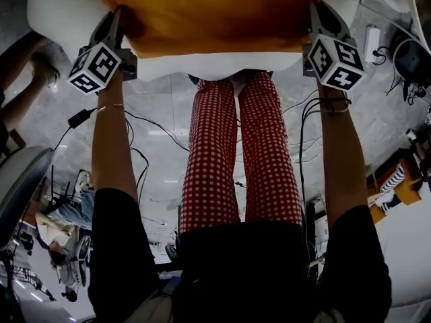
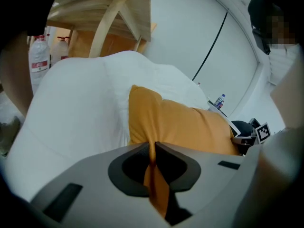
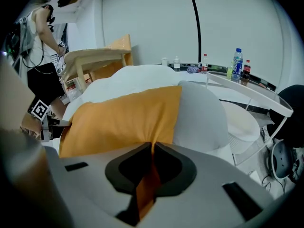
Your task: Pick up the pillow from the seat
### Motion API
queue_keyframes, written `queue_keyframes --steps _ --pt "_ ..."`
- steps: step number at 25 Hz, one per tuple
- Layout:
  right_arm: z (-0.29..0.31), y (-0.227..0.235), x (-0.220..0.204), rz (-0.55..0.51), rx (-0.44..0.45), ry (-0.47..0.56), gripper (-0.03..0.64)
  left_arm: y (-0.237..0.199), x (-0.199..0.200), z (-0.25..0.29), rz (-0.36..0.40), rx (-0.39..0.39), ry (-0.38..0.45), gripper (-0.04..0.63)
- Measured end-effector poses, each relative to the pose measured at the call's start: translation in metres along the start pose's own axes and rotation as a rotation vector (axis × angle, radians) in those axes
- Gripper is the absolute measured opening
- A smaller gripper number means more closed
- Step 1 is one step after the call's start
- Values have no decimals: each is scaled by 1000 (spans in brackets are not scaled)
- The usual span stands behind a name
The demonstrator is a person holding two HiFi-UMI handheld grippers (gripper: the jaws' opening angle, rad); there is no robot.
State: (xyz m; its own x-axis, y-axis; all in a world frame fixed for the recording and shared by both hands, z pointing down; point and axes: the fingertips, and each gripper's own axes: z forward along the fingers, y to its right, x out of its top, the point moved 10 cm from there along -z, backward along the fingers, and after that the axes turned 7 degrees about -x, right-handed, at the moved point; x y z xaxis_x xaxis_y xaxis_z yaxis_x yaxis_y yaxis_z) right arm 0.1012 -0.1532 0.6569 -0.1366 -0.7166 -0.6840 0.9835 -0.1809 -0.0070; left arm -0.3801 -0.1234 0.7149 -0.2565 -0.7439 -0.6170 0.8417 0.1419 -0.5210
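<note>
An orange pillow (image 1: 209,12) lies on a white padded seat (image 1: 60,12) at the top of the head view. My left gripper (image 1: 118,16) is at the pillow's left edge and my right gripper (image 1: 315,13) at its right edge. In the left gripper view the pillow (image 2: 180,122) rests against the white seat (image 2: 80,103), and the left gripper (image 2: 153,147) is shut on a fold of its orange cloth. In the right gripper view the right gripper (image 3: 152,147) is likewise shut on a pinched fold of the pillow (image 3: 123,118). The seat (image 3: 199,113) bulges beside it.
My legs in red checked trousers (image 1: 236,153) stand right at the seat's front. Cables (image 1: 155,130) trail over the tiled floor. A wooden chair (image 2: 109,13) and water bottles (image 2: 40,56) stand behind the seat. A white table with bottles (image 3: 237,63) is at the right, and a person (image 3: 40,56) stands at the left.
</note>
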Motion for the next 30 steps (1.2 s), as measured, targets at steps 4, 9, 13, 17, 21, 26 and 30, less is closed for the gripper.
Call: queue_keyframes --steps 4,9,13,17,21,26,30 --pt "-3 -2 -3 19 -1 3 37 2 -1 -6 -5 -10 4 35" --pt "-11 -4 -7 31 3 3 31 7 -4 -16 38 -3 -32 23" --pt "-17 -2 -3 72 17 -4 29 15 -1 -26 44 7 -32 20" --pt "-23 1 -1 99 42 -3 28 22 -1 -36 41 13 -18 20" --pt "-30 1 -3 99 48 -19 28 31 -1 -48 43 20 0 20" --pt "-52 -5 -13 121 56 -38 28 41 -3 -70 57 37 -3 20" --pt "-67 -5 -12 117 62 -24 28 53 -3 -85 57 43 17 20"
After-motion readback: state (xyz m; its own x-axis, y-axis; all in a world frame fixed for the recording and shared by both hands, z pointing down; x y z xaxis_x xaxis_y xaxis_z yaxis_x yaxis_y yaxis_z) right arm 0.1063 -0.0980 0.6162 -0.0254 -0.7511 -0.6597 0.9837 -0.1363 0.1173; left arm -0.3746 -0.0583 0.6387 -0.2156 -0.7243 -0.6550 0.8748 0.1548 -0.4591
